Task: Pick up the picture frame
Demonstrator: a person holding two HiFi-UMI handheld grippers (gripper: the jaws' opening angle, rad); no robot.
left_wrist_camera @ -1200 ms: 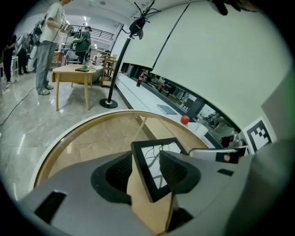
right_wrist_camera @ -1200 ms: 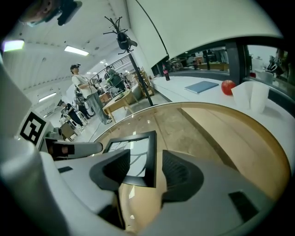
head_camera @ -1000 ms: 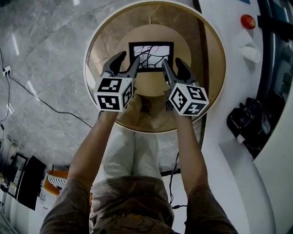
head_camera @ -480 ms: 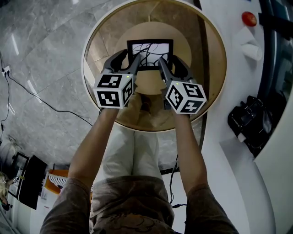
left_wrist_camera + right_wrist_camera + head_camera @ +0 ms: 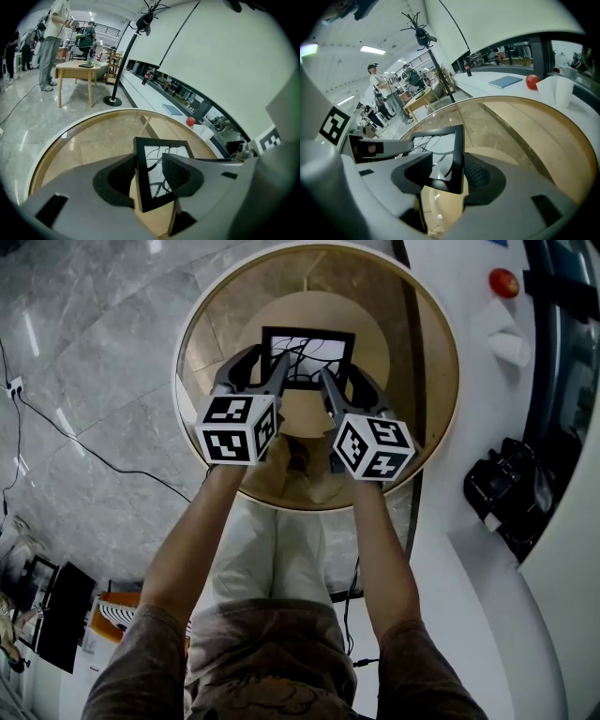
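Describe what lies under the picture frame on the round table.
The picture frame sits over the pale inner disc of the round table. The patch directly beneath is covered; the left hand-held gripper and right hand-held gripper hide its near corners.

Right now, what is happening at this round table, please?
A person holds a gripper in each hand over the round table. The left gripper has its jaws apart around the left edge of the picture frame, and the right gripper has its jaws apart around the right edge. Neither has closed on it yet.
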